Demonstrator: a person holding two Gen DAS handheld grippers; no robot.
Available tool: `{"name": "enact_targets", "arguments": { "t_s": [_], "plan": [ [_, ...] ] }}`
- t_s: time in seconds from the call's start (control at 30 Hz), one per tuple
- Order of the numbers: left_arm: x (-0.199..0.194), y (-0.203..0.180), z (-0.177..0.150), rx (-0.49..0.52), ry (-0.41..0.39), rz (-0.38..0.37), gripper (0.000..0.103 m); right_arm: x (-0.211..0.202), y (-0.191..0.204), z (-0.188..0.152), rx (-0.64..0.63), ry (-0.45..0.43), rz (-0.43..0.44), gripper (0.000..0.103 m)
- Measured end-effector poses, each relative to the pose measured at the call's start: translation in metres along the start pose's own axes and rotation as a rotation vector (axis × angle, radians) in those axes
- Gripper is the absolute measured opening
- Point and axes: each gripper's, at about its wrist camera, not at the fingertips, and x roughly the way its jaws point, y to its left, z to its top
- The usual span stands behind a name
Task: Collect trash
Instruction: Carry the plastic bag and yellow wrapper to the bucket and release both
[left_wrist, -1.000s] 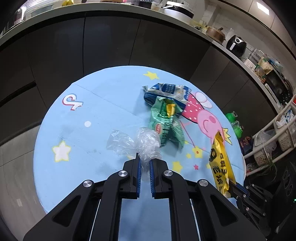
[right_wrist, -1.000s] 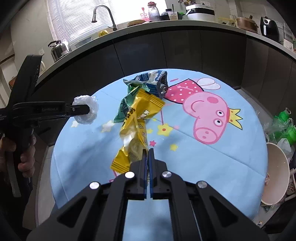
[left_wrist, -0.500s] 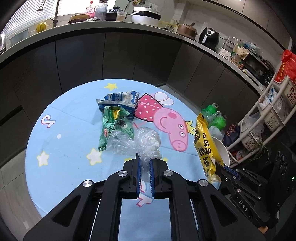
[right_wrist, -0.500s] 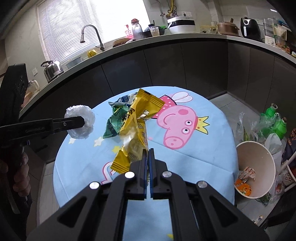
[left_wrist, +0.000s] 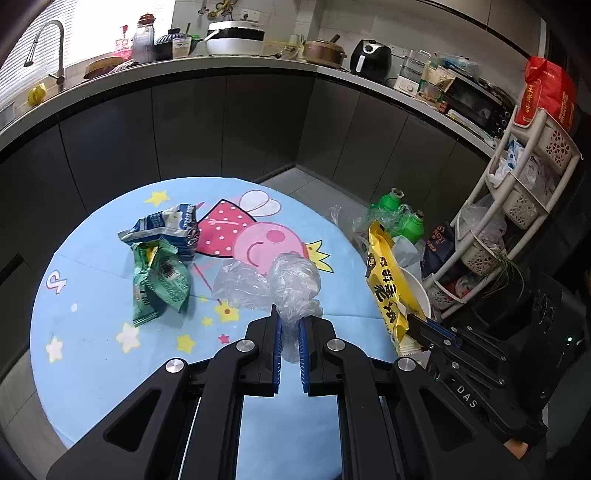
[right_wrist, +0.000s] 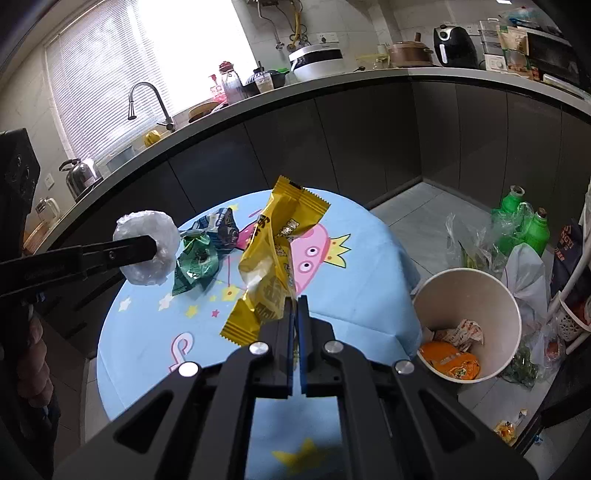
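Observation:
My left gripper (left_wrist: 289, 325) is shut on a crumpled clear plastic bag (left_wrist: 291, 284), held above the round blue table (left_wrist: 92, 354); the bag also shows in the right wrist view (right_wrist: 147, 253). My right gripper (right_wrist: 294, 302) is shut on a yellow snack wrapper (right_wrist: 275, 251), which hangs above the table's right edge; it also shows in the left wrist view (left_wrist: 388, 288). A green wrapper (left_wrist: 159, 284) and a blue-white wrapper (left_wrist: 166, 229) lie on the table. A white paper trash bucket (right_wrist: 469, 328) with some trash inside stands on the floor to the right of the table.
Green bottles (right_wrist: 524, 221) and plastic bags (right_wrist: 472, 240) lie on the floor behind the bucket. A white basket rack (left_wrist: 517, 206) stands at the right. Dark cabinets under a cluttered counter (left_wrist: 258, 62) curve behind the table.
Both grippers have swung to the right with their trash in hold. The bucket and the floor clutter have come into view.

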Motion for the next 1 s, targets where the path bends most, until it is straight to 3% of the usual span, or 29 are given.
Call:
{"name": "enact_targets", "arguments": {
  "t_s": [0.63, 1.0],
  "plan": [
    [0.065, -0.108, 0.019, 0.145, 0.078, -0.127, 0.007, -0.025, -0.117, -0.020, 0.206, -0.037, -0.127, 0.005],
    [0.135, -0.166, 0.027, 0.209, 0.172, -0.208, 0.007, 0.001, -0.182, -0.042, 0.289, 0.016, -0.190, 0.005]
  ]
}}
